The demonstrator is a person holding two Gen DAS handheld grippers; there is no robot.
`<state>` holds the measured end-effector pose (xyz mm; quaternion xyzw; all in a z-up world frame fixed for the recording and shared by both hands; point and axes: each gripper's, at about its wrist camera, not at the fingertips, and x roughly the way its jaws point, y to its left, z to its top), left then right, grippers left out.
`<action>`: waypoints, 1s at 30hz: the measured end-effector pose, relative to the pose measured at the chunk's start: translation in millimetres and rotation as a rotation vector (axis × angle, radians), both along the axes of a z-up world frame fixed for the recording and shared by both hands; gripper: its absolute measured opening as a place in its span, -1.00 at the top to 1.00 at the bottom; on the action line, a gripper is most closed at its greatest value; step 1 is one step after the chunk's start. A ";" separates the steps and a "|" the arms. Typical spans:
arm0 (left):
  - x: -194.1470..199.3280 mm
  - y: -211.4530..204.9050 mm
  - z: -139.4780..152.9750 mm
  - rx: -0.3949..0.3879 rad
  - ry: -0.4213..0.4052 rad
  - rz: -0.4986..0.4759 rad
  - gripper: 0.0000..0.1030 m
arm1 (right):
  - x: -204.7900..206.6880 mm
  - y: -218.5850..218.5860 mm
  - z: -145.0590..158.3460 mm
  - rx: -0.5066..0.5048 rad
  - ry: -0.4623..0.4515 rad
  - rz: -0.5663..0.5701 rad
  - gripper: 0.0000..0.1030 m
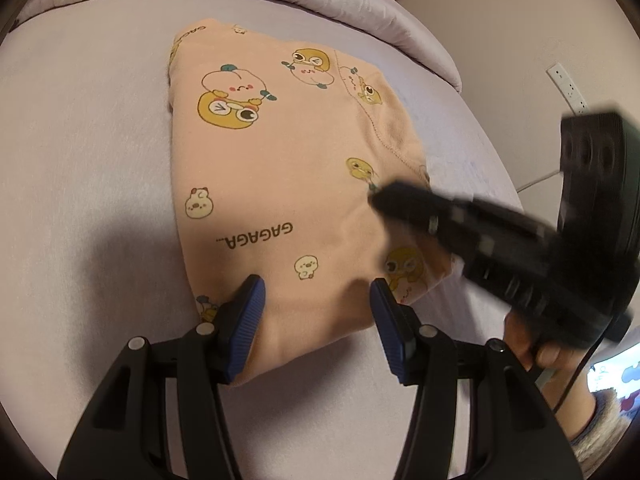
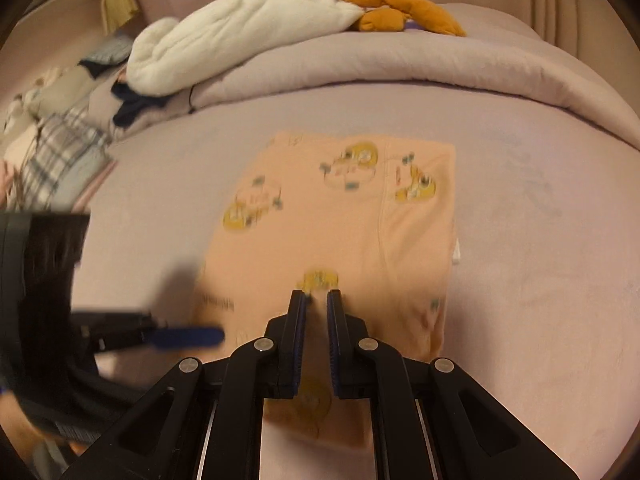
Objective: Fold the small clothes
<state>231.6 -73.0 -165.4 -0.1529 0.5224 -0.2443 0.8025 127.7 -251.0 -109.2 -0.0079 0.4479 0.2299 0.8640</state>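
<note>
A peach garment [image 1: 288,176] printed with cartoon ducks and "GAGAGA" lies folded in a flat rectangle on the lavender sheet [image 1: 88,152]. My left gripper [image 1: 316,300] stands open over the garment's near edge, its blue pads either side of flat cloth without pinching it. My right gripper [image 1: 376,200] comes in blurred from the right, shut, its tip just over the garment's right half. In the right wrist view the garment [image 2: 340,220] stretches ahead of the shut right gripper [image 2: 316,304]. Whether cloth is caught between its pads I cannot tell. One blue pad [image 2: 188,336] of the left gripper shows at the garment's left edge.
A rolled lavender duvet [image 2: 400,68] borders the far side of the bed, with a white and orange plush [image 2: 248,28] on top. Loose clothes [image 2: 60,152] are piled at the left. A hand [image 1: 532,344] holds the right gripper. A socket strip [image 1: 568,88] is on the wall.
</note>
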 end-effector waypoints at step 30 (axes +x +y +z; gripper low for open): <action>-58.8 26.8 8.1 0.086 0.056 0.059 -0.05 | -42.2 -34.5 -19.6 0.076 0.143 -0.087 0.84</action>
